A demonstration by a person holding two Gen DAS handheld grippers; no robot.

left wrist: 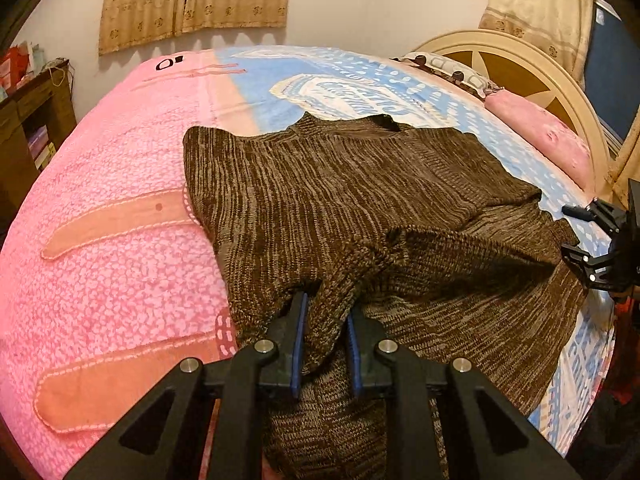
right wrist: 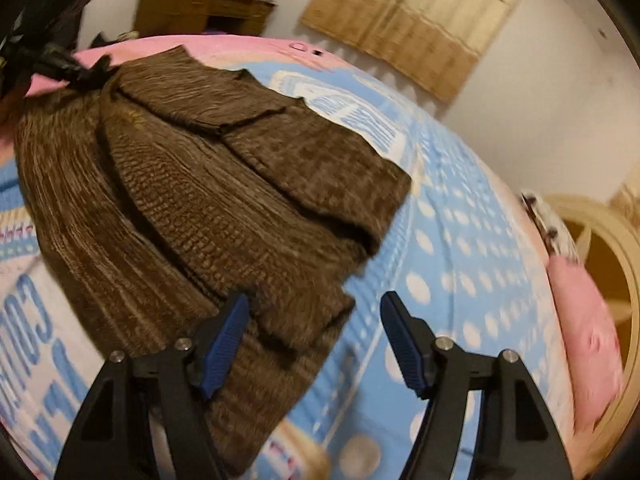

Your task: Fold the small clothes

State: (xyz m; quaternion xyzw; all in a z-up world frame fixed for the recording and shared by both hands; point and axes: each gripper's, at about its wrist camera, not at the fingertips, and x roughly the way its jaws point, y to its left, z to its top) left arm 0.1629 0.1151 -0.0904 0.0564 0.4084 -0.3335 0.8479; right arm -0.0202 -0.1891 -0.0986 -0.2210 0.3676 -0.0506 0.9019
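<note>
In the left wrist view, the left gripper (left wrist: 326, 316) fills the lower middle of the frame, its blue pads (left wrist: 299, 340) clenched on a bunched fold of the brown knitted sweater (left wrist: 340, 200). The pinched knit rises between the two pads and hangs down below them toward the bottom edge. Beyond, the sweater lies spread across the centre of the frame on the bed (left wrist: 120, 200), its neck opening toward the upper middle and one sleeve folded across its front. The bed cover is pink on the left of the frame and blue with white dots and lettering on the right. At the right edge, over the sweater's far side, the right gripper (left wrist: 576, 236) shows as black parts. Farther up the right side lie a pink pillow (left wrist: 544, 136) and a cream headboard (left wrist: 520, 60); curtains (left wrist: 196, 0) hang on the wall at the top, and a wooden shelf (left wrist: 36, 120) stands at the left edge.

In the right wrist view, which is blurred, the right gripper (right wrist: 314, 304) stands released at the bottom of the frame, jaws wide apart. The sweater's near edge (right wrist: 304, 312) lies under and just beyond the gap, and neither pad presses on it. The sweater reaches toward the upper left, where the left gripper (right wrist: 80, 72) meets its far corner.
</note>
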